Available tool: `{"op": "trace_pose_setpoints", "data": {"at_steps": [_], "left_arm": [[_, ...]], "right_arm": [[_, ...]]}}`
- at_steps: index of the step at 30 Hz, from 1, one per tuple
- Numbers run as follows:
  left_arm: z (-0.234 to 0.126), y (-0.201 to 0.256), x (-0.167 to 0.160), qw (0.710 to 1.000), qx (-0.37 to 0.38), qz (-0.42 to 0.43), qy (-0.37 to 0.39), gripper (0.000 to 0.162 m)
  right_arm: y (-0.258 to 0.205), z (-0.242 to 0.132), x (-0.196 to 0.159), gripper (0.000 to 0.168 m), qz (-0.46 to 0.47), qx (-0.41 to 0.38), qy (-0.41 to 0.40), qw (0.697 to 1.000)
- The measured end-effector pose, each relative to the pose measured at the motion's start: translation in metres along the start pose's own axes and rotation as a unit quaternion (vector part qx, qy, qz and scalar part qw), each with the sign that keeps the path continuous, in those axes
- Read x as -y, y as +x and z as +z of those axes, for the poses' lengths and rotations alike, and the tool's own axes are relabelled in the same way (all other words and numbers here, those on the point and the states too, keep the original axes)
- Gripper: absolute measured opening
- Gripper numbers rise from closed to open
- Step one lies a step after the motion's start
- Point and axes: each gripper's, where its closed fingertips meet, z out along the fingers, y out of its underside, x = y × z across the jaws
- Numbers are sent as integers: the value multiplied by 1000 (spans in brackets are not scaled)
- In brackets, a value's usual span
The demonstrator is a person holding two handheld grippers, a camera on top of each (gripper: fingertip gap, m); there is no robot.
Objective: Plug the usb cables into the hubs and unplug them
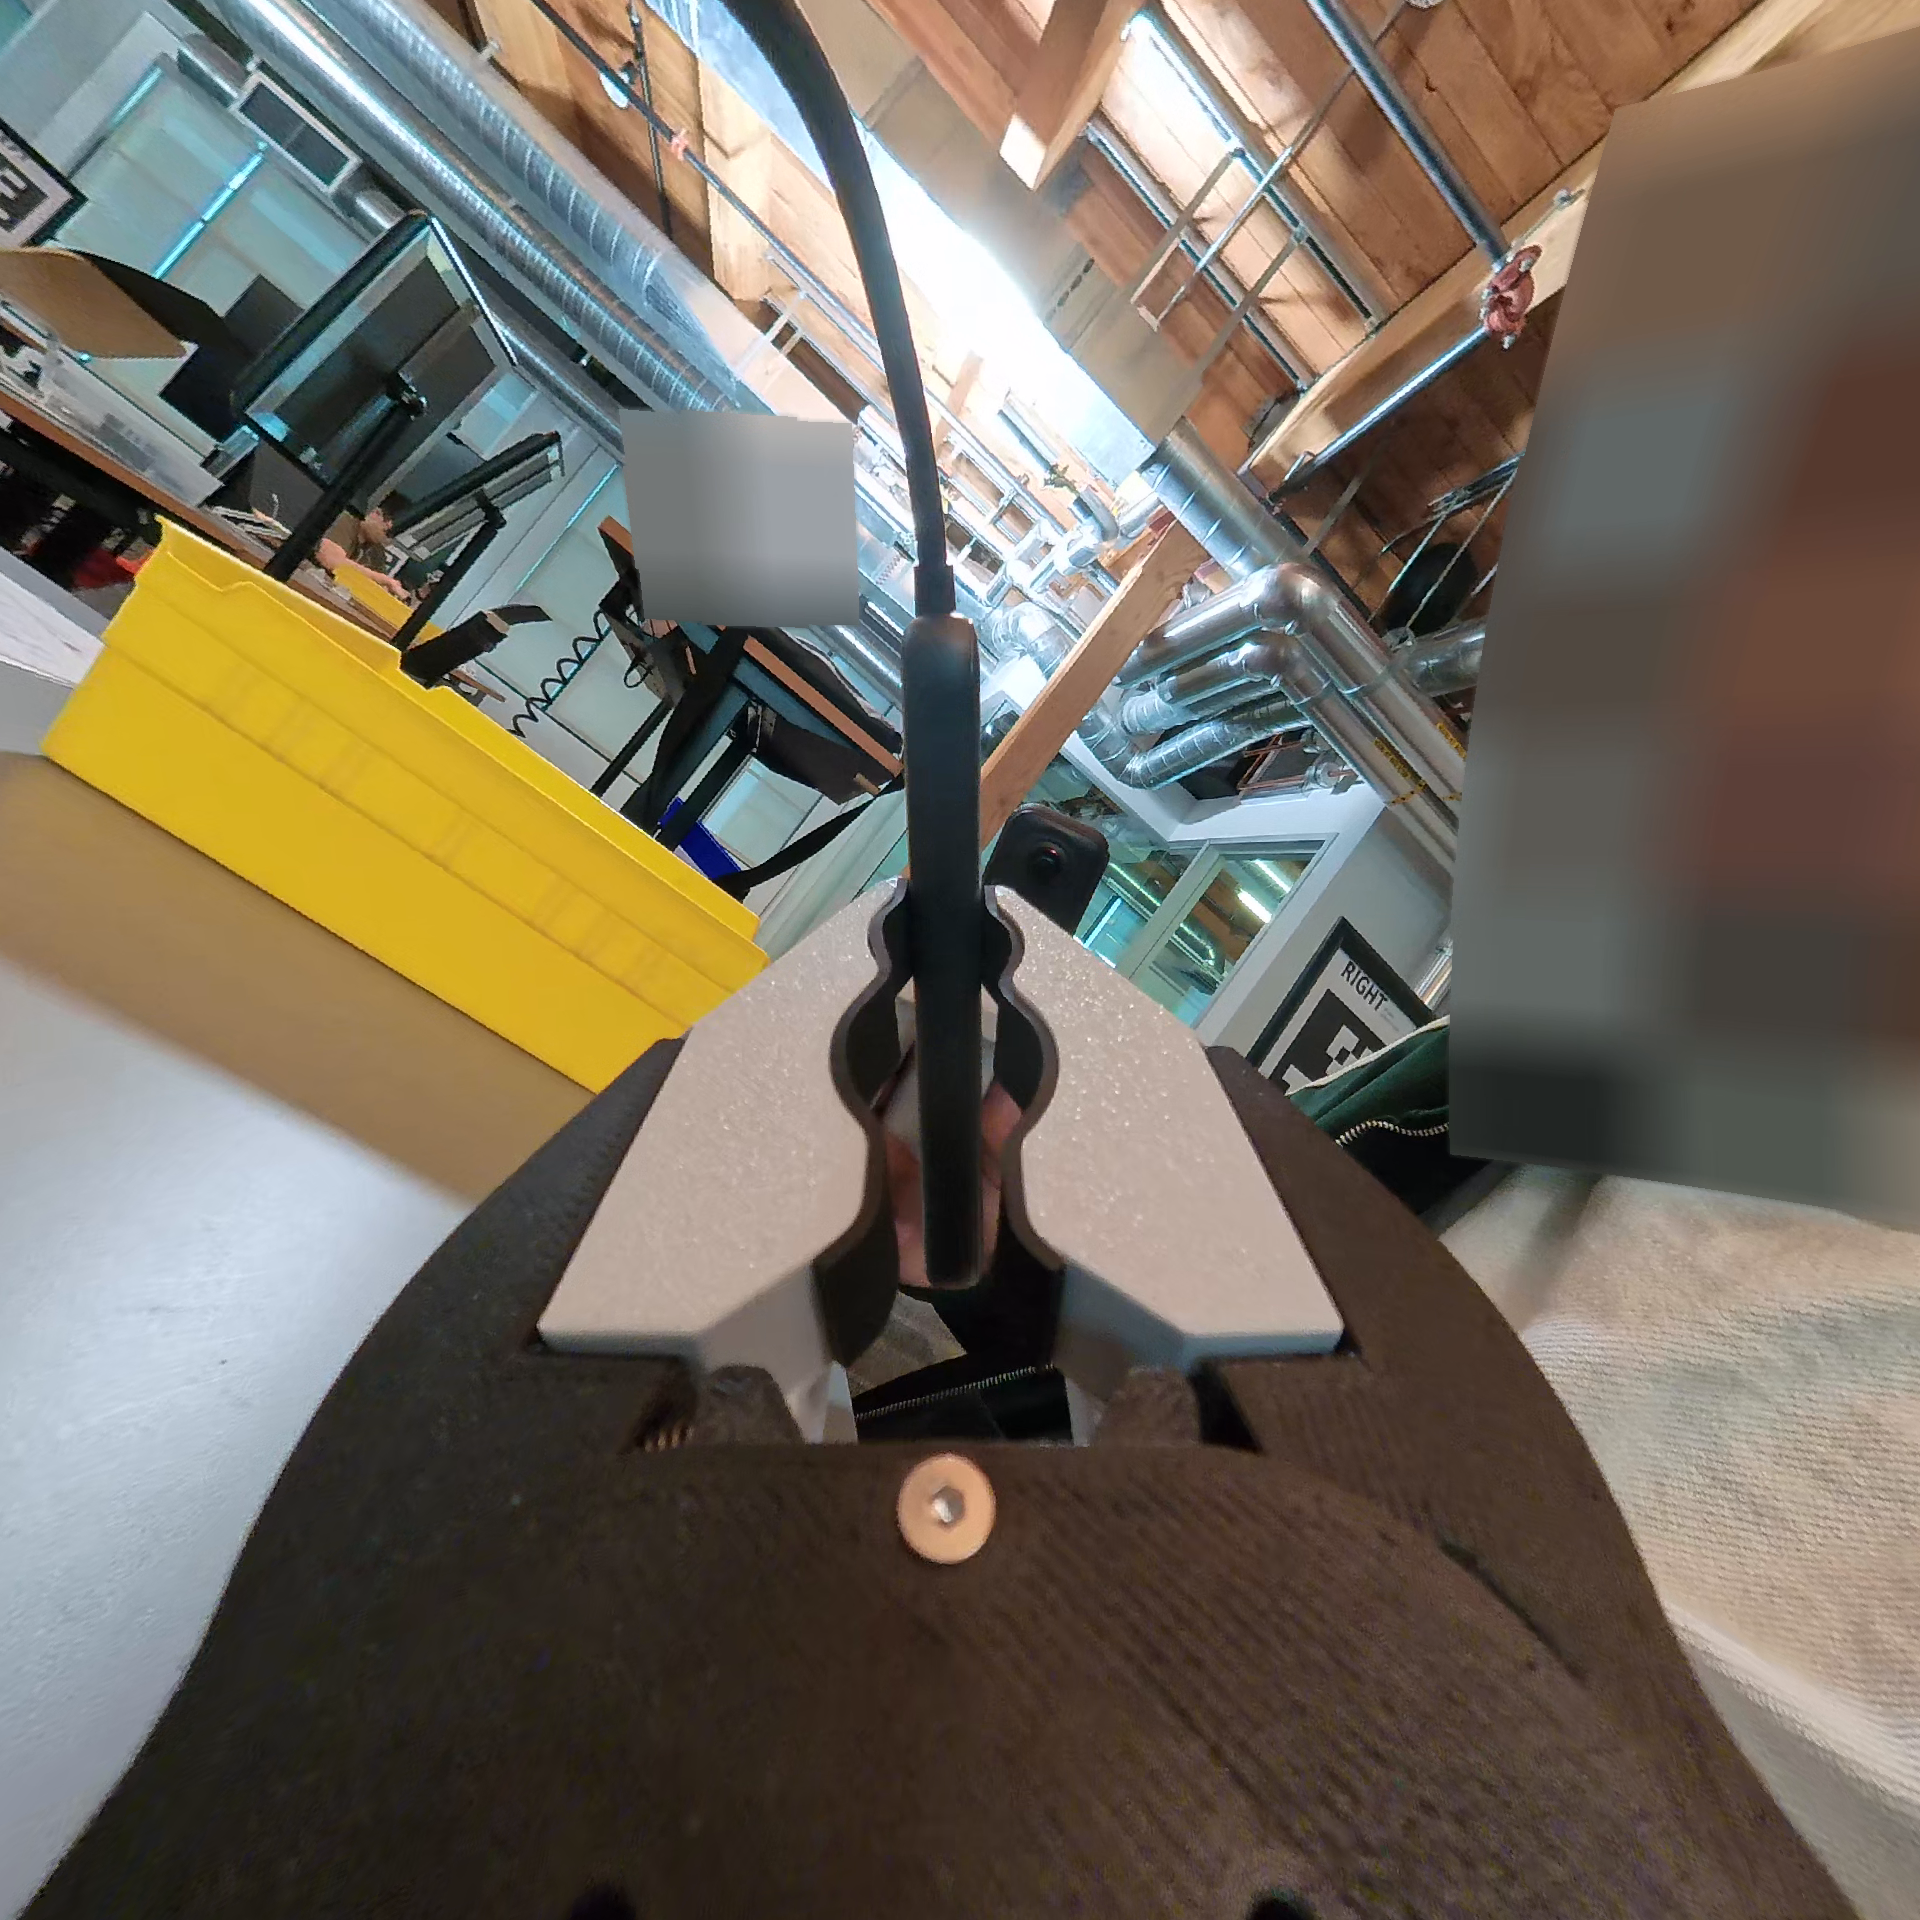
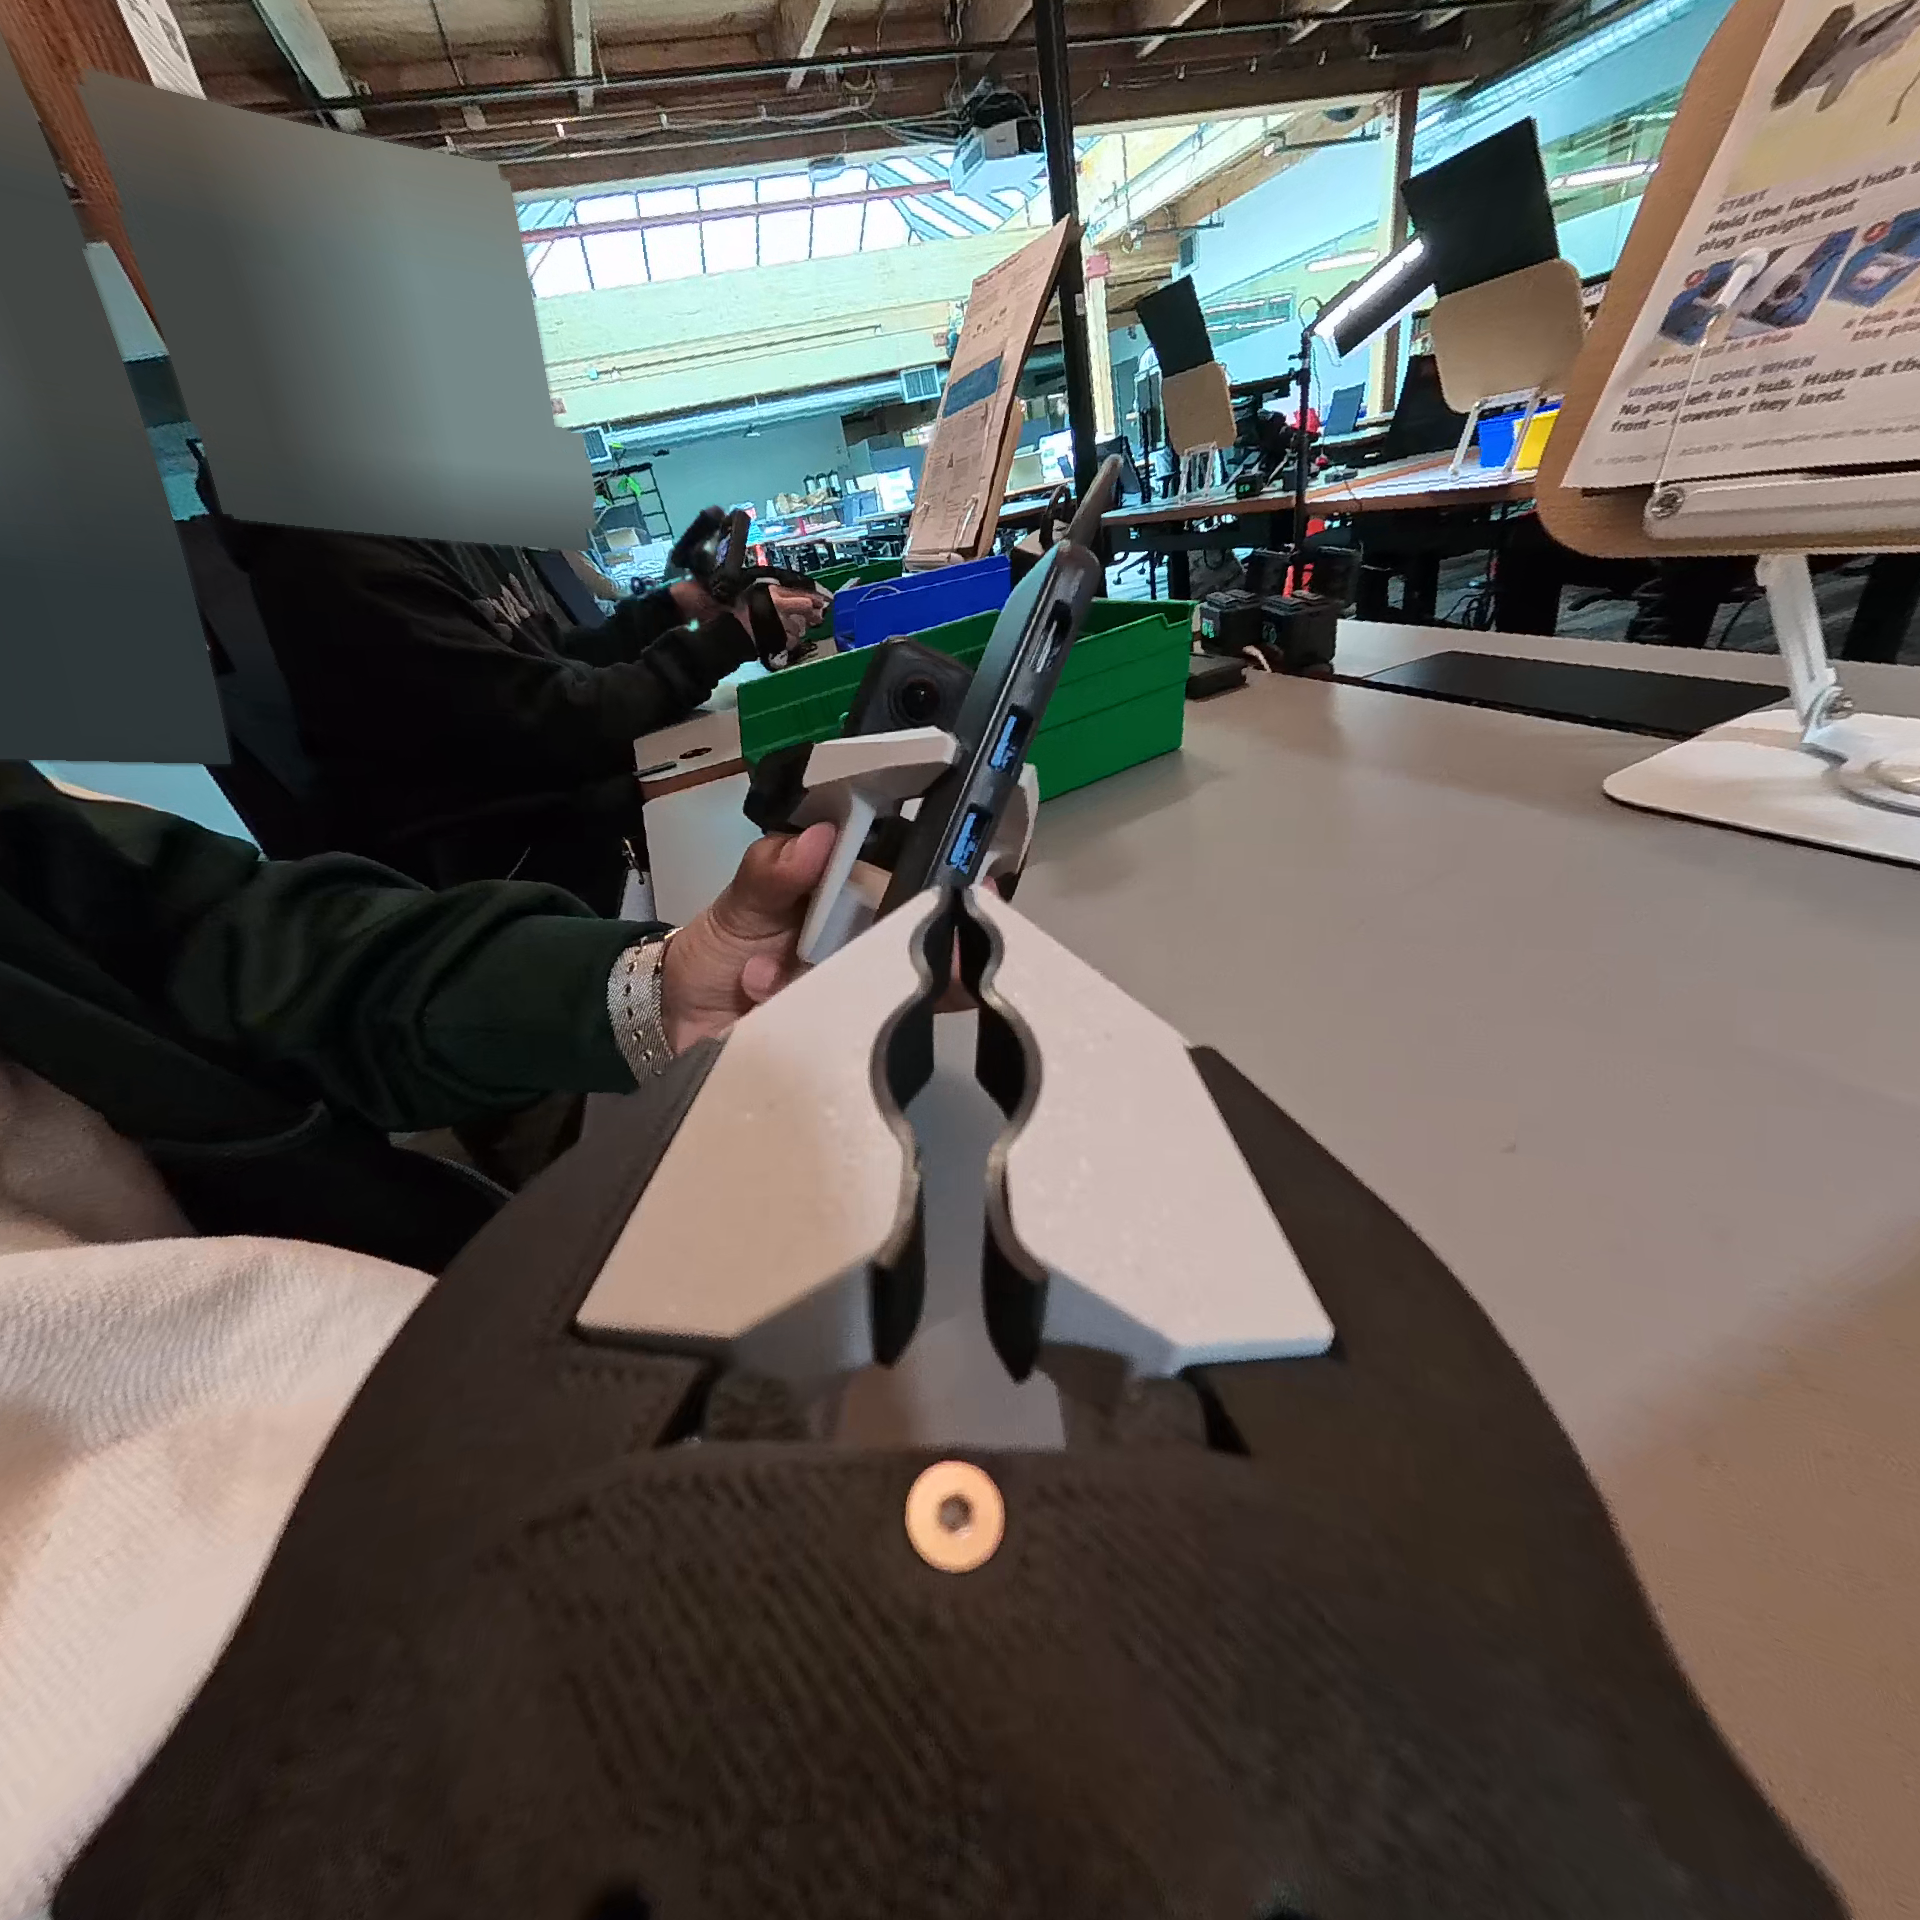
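The left hand-held gripper (image 1: pixel 940 935) points upward toward a wooden ceiling with silver ducts, its grey fingers (image 1: pixel 758 1164) closed on a slim black hub (image 1: pixel 943 935) held edge-on. The hub's black cable (image 1: pixel 894 332) arcs up and leftward out of view. To the left, a yellow bin (image 1: pixel 384 821) sits on the pale bench (image 1: pixel 156 1299).

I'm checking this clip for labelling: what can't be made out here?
- Left wrist view: the hub's ports; only its thin edge shows. Its cable runs off the top edge.
- Right wrist view: whether the right gripper pinches anything; its tips overlap the hub held in the left gripper.
- Both views: no USB plug shows.
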Motion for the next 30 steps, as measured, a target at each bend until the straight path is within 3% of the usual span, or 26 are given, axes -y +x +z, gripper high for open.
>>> {"op": "trace_pose_setpoints", "data": {"at_steps": [8, 19, 30], "left_arm": [[0, 0, 0, 1000, -1, -4, 1, 8], [1, -3, -4, 1000, 9, -1, -9, 8], [8, -2, -20, 998, 22, 35, -53, 7]], "right_arm": [[-3, 2, -4, 0, 4, 9, -8, 1000], [-4, 5, -6, 30, 61, 32, -9, 998], [4, 6, -16, 25, 74, 8, -33, 997]]}}
